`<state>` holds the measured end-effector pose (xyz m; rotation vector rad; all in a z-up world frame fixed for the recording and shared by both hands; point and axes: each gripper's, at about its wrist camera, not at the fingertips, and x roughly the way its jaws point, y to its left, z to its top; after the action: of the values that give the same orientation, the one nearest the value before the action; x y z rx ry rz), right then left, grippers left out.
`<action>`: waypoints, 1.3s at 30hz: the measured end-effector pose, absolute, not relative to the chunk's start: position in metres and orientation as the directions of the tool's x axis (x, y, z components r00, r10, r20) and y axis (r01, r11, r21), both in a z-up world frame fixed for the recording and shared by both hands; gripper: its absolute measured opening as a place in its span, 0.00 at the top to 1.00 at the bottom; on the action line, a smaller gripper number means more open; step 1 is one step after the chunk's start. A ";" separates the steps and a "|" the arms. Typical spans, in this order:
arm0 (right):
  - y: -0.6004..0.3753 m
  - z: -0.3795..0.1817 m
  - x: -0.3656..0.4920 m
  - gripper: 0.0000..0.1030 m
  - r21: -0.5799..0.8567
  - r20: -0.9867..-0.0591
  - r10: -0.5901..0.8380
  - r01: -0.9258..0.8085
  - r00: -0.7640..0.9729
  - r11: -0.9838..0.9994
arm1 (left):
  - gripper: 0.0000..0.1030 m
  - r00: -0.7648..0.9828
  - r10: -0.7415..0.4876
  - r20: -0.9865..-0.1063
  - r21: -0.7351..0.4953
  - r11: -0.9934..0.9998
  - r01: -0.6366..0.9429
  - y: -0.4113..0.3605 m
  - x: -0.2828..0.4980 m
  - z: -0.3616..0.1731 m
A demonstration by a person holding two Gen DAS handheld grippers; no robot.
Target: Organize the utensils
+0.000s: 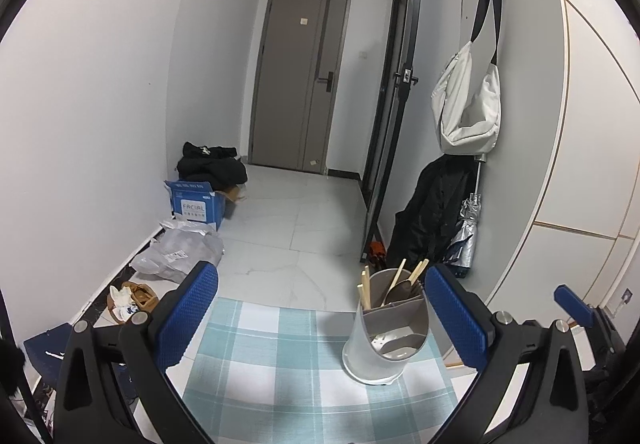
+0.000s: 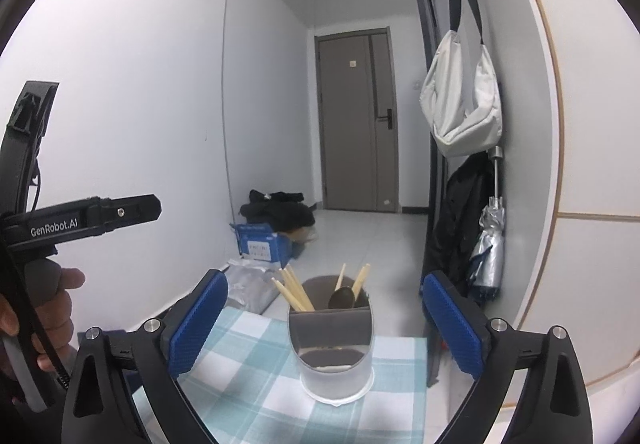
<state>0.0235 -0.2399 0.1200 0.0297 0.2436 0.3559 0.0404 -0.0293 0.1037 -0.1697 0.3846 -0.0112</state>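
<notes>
A grey and clear utensil holder (image 1: pixel 386 340) stands upright on the blue-checked tablecloth (image 1: pixel 280 364). It holds wooden chopsticks (image 1: pixel 365 292) and a dark spoon (image 1: pixel 396 290) with a wooden handle. My left gripper (image 1: pixel 322 318) is open and empty, with the holder just inside its right finger. In the right wrist view the holder (image 2: pixel 334 348) stands between the fingers of my right gripper (image 2: pixel 326 328), which is open and empty. Chopsticks (image 2: pixel 294 292) and the spoon (image 2: pixel 342 296) stick up from it. The left gripper's body (image 2: pixel 84 218) shows at the left, held in a hand.
The tablecloth (image 2: pixel 248 364) ends just behind the holder. On the floor beyond lie a blue box (image 1: pixel 196 204), plastic bags (image 1: pixel 180 250) and dark clothes (image 1: pixel 212 164). A white bag (image 1: pixel 468 104), a coat and an umbrella (image 1: pixel 466 232) hang on the right wall.
</notes>
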 end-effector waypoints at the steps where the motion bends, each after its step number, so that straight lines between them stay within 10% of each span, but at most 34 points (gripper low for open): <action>1: -0.240 0.119 0.021 0.03 0.070 -0.227 0.343 -0.336 0.912 0.939 | 0.01 0.927 -0.043 -0.373 -0.167 0.986 -0.022 -0.029 0.038 0.100; 39: -0.231 0.041 -0.009 0.00 0.071 -0.317 0.305 -0.298 0.898 0.952 | 0.01 0.913 -0.034 -0.405 -0.210 0.976 -0.056 -0.021 0.016 0.034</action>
<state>-0.0089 -0.2312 0.0406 0.0208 0.3314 0.3121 0.0161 -0.0214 0.0337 -0.2204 0.4198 0.0114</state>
